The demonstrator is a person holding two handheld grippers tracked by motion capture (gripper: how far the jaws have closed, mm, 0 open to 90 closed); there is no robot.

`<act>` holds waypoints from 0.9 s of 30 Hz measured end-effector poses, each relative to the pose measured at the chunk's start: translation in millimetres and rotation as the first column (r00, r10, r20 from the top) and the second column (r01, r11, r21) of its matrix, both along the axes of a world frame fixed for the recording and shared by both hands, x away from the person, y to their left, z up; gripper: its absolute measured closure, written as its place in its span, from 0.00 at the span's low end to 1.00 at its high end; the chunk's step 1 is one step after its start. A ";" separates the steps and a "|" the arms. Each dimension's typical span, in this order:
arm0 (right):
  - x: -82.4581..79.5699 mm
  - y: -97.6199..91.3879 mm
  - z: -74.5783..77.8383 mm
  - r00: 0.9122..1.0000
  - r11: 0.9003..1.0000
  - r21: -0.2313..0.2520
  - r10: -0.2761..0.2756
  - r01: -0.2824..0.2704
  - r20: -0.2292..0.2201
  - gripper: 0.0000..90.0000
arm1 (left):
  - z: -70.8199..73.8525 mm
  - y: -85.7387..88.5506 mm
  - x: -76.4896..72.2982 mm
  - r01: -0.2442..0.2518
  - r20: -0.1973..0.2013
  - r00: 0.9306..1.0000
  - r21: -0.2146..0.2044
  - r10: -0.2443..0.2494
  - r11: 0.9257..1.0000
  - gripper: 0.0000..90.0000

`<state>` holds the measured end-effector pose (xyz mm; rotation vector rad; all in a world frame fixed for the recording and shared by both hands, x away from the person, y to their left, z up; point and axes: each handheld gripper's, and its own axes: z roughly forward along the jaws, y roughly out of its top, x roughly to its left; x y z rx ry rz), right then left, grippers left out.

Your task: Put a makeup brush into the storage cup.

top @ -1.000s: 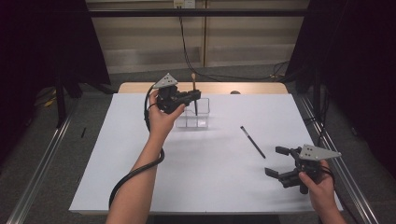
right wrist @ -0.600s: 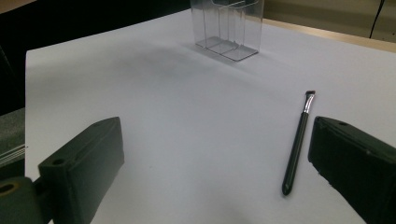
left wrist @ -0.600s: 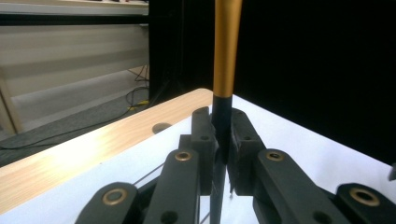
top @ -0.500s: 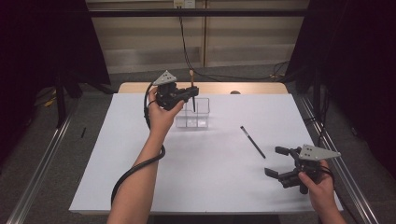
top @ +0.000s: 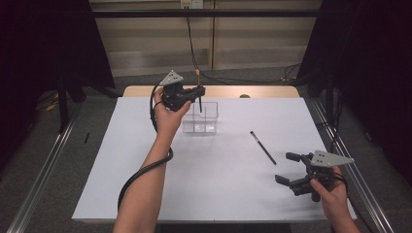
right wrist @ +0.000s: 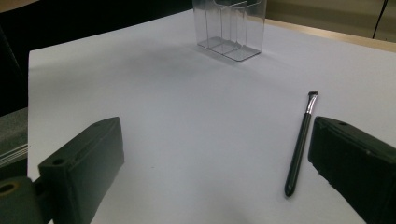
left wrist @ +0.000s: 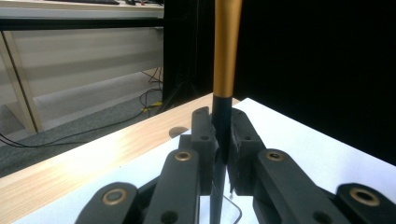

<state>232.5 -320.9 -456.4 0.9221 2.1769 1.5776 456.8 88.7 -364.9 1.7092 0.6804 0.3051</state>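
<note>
High view: left gripper (top: pixel 197 92) clamps a gold-and-black brush (top: pixel 198 99) upright above the clear organizer (top: pixel 206 119). Left gripper view: jaws pinch its black shaft. Right gripper view: jaws wide; black brush (right wrist: pixel 301 140) lies near the organizer.

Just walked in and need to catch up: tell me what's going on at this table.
A person works with two hand-held grippers. The left hand-held gripper is shut on an upright brush with a gold and black handle, holding it over the clear plastic organizer at the far side of the white table. The right hand-held gripper sits open near the front right. A second, black brush lies flat on the table just beyond it.
</note>
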 end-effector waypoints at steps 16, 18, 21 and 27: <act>0.2 0.8 0.0 1.000 1.000 -0.002 0.005 -0.005 0.001 0.03 | -0.2 16.1 4.1 -0.049 0.012 0.999 0.020 0.049 0.999 0.92; 0.1 0.9 -0.1 1.000 1.000 -0.002 0.007 -0.007 -0.001 0.03 | 0.1 18.6 4.2 -0.052 0.015 0.999 0.022 0.052 0.998 0.92; 0.4 0.8 -0.3 1.000 1.000 -0.005 0.007 -0.007 -0.001 0.03 | -0.1 22.3 4.5 -0.062 0.016 0.998 0.031 0.062 0.998 0.92; 0.7 1.4 -0.5 1.000 1.000 -0.007 0.008 -0.008 -0.001 0.03 | -2.9 29.0 5.5 -0.081 0.017 0.997 0.029 0.081 0.996 0.92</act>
